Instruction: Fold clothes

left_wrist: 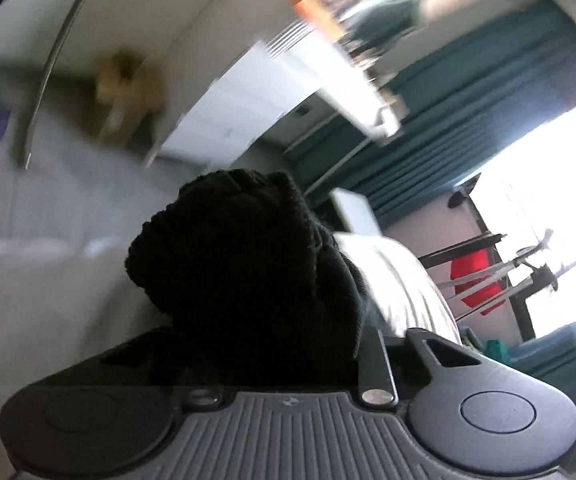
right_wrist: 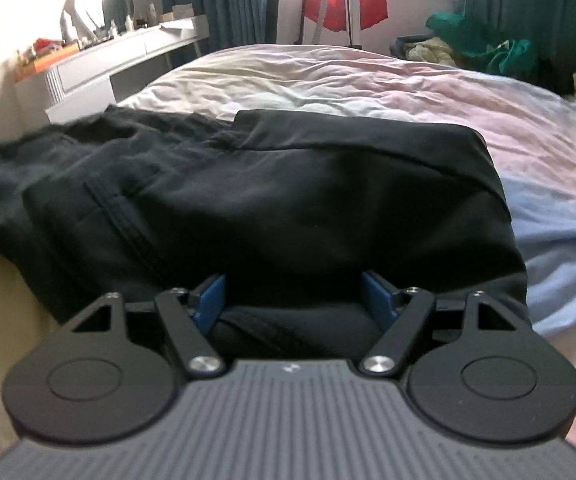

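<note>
A black garment point(right_wrist: 288, 184) lies spread across the near part of the bed point(right_wrist: 368, 80), with a ribbed knit piece at its left. My right gripper point(right_wrist: 294, 284) stands open at its near edge. The blue pads point(right_wrist: 210, 300) are wide apart, and the cloth drapes over the fingertips and fills the gap. In the left wrist view, which is rolled over, a bunch of black knit cloth point(left_wrist: 240, 248) rises out of my left gripper point(left_wrist: 272, 344). That gripper is shut on the cloth, which hides its fingers.
A white desk point(right_wrist: 128, 56) with small clutter stands left of the bed. Teal curtains point(right_wrist: 240, 0), a red cloth on a rack point(right_wrist: 344, 4) and a green bag point(right_wrist: 484, 44) are beyond the far end. The right half of the bed holds only rumpled sheet.
</note>
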The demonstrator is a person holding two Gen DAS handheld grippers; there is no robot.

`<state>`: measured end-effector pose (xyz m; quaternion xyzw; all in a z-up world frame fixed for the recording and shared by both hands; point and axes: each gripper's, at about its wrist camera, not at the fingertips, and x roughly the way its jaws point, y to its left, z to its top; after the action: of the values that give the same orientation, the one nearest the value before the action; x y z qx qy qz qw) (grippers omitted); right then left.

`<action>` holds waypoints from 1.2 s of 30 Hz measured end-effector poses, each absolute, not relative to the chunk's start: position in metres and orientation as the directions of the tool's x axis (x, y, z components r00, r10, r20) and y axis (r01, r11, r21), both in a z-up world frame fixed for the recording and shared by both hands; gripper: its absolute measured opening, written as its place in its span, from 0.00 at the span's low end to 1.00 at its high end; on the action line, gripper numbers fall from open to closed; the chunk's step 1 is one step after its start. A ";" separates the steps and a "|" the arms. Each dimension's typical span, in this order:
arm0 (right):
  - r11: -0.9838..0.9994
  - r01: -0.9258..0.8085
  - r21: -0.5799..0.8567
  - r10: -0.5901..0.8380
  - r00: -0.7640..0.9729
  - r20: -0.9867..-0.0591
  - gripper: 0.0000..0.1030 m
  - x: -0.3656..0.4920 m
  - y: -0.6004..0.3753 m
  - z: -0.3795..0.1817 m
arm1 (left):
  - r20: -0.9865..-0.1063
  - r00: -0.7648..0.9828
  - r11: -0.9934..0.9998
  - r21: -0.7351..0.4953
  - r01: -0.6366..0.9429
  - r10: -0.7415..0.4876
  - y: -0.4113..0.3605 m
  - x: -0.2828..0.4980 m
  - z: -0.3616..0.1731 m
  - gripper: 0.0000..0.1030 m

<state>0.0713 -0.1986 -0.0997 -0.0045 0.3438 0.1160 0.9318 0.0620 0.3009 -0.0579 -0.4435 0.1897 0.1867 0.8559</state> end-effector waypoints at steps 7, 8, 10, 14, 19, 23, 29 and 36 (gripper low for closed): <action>0.969 -0.229 0.089 0.231 0.726 -0.648 0.73 0.071 -0.202 -0.094 | -0.305 0.916 0.801 -0.462 -0.382 0.261 0.218 0.060 0.019 0.21; 0.968 -0.231 0.095 0.237 0.726 -0.646 0.73 0.070 -0.203 -0.094 | -0.276 0.924 0.819 -0.441 -0.367 0.265 0.203 0.058 0.031 0.21; 0.964 -0.235 0.124 0.260 0.735 -0.626 0.73 0.066 -0.207 -0.098 | -0.221 0.934 0.847 -0.401 -0.349 0.281 0.170 0.056 0.053 0.21; 0.925 -0.191 0.329 0.358 0.728 -0.585 0.71 0.062 -0.236 -0.090 | -0.107 0.947 0.875 -0.361 -0.322 0.304 0.093 0.054 0.086 0.21; 0.769 0.092 0.633 0.298 0.824 -0.482 0.72 0.044 -0.312 -0.065 | 0.020 0.959 0.932 -0.240 -0.271 0.284 -0.019 0.054 0.091 0.22; 0.773 0.279 0.570 0.009 0.894 -0.449 0.74 0.016 -0.353 -0.039 | 0.113 0.972 0.975 -0.109 -0.195 0.207 -0.115 0.048 0.064 0.22; 0.700 0.366 0.613 -0.099 0.900 -0.425 0.74 0.004 -0.386 -0.044 | 0.144 0.989 0.993 0.106 -0.051 0.036 -0.256 0.031 -0.020 0.23; 0.610 0.328 0.721 -0.022 0.917 -0.398 0.73 0.011 -0.407 -0.062 | -0.138 0.985 0.895 0.419 0.154 -0.105 -0.329 0.046 -0.103 0.30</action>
<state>0.0107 -0.4073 -0.0623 0.4302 0.1776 -0.0994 0.8795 0.0458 -0.3287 -0.1029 0.2196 0.0560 -0.0668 0.9717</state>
